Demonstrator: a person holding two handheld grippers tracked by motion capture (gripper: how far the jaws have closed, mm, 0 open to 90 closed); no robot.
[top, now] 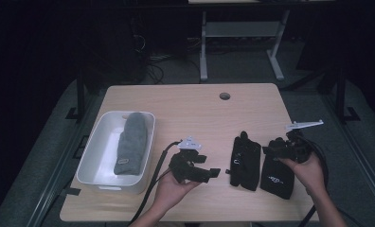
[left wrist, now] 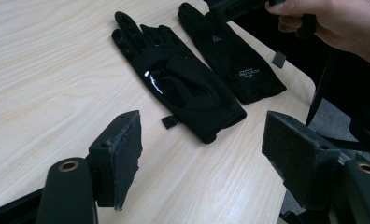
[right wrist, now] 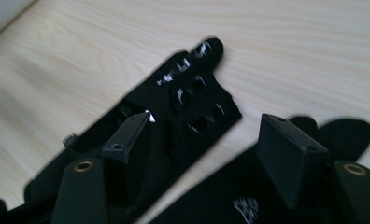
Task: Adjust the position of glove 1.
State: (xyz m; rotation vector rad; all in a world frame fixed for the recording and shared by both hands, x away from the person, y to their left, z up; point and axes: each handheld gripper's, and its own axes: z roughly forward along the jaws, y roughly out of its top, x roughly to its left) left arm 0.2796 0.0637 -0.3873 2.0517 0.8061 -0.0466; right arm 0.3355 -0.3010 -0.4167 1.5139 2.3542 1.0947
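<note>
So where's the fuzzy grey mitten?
In the high view the grey mitten lies inside the white tub on the table's left side, left of the left gripper and far from the two black gloves.

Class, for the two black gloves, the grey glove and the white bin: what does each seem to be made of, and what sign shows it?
Black gloves: likely matte stretch fabric; one has glossy grip patches catching light.
Grey glove: probably knit or fleece, by its soft, fuzzy look.
White bin: seemingly smooth moulded plastic, with rounded corners.
</note>
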